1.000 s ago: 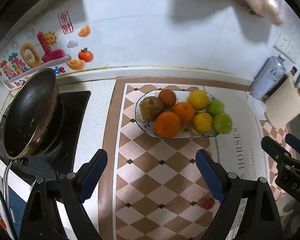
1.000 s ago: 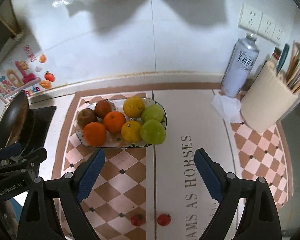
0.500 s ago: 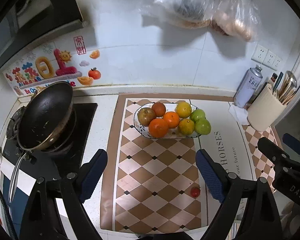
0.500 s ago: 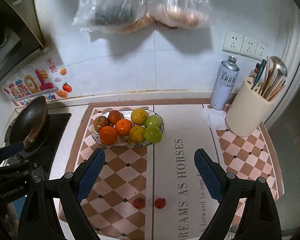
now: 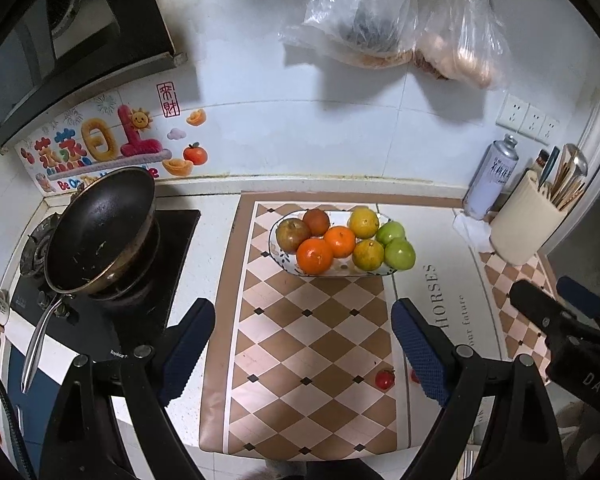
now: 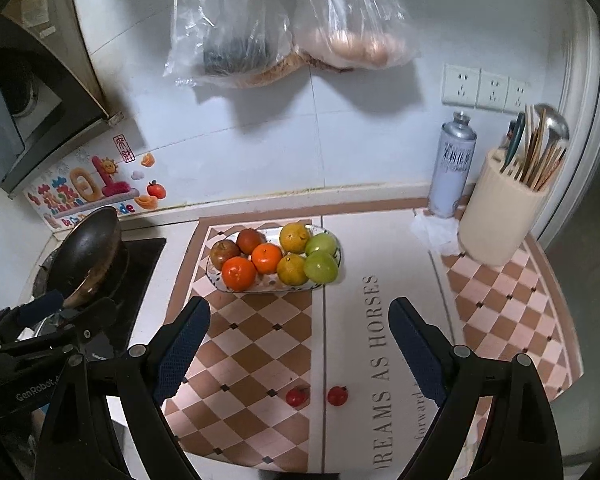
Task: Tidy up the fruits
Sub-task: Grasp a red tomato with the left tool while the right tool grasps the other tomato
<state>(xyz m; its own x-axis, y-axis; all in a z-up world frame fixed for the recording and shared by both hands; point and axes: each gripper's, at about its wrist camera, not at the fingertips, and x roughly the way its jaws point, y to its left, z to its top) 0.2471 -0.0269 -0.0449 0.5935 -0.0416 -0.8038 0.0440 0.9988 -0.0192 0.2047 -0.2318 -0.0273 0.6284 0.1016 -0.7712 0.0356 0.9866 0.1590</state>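
Fruits sit heaped in an oval plate on the checkered mat, at the back of the counter near the wall. Vs a sec ago, both views sit higher & further back: plate looks smaller, hanging bags now fully in frame. Left gripper & right gripper both spread wide, nothing betw the jaws; right jaws have just been opening a bit more. Count in plate: 2 reddish-brown apples, 2 oranges, 2 yellow citrus, 2 green apples. 2 small red tomatoes lie loose on mat, well apart from plate, close to front edge. Cream utensil holder at right holds spoons & chopsticks; 1 spray can just beside it. 2 clear plastic bags hang on wall. Black pan rests on stove, left.
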